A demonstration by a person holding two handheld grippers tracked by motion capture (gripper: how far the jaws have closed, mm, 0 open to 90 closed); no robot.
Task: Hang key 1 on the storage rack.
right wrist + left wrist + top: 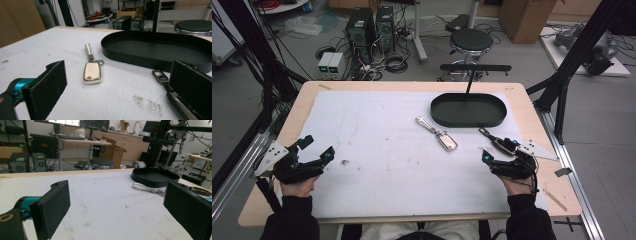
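Table (532, 107), white mat over wood top; wood strip bare along all edges; wide open mat between both tools, centre and left free of objects; no legible writing or brand on anything.
Black oval tray (468, 110) at far right-centre of mat, long axis left-right, thin post rising from its rear; empty inside as far as visible.
Left tool (316, 149) near left front edge, jaws spread wide, holding nothing; nothing between them in left gripper view.
Right tool (499, 150) near right front, jaws apart, nothing gripped; dark key fob (499, 141) lying just by its right jaw, long axis diagonal, ring end toward tray; contact with jaw unclear.
Pale gold key fob (447, 141) just front-left of tray, apart from it; strap (425, 123) running far-left; long axis diagonal, fob body toward near-right.
Small dark speck (345, 162) on mat right of left tool.
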